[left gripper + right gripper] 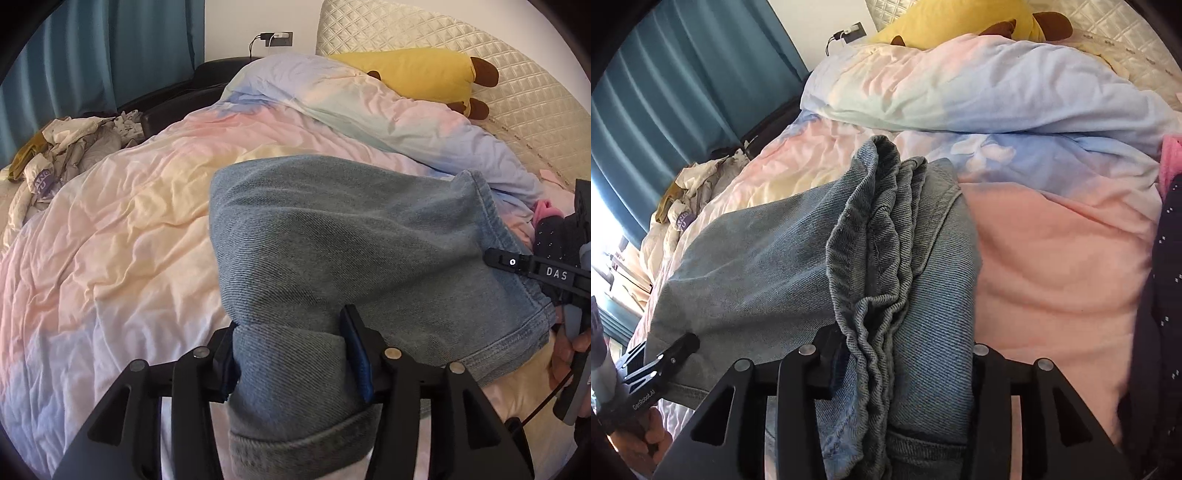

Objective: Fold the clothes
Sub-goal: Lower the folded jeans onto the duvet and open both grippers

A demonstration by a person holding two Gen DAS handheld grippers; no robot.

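Note:
A pair of light blue jeans [351, 240] lies folded over on the pastel duvet [129, 221] of a bed. My left gripper [291, 354] is shut on a folded thickness of the denim at the near end. My right gripper [905, 369] is shut on a bunched stack of denim layers [882, 277] at the other side of the jeans. In the left wrist view the right gripper shows at the right edge [535, 273]; in the right wrist view the left gripper shows at the lower left [657, 365].
A pile of pale clothes [66, 147] lies at the bed's far left. A yellow plush toy [417, 74] rests against the quilted headboard [517, 81]. Dark dotted and pink garments [1167, 258] lie to the right. Teal curtains [683, 74] hang behind.

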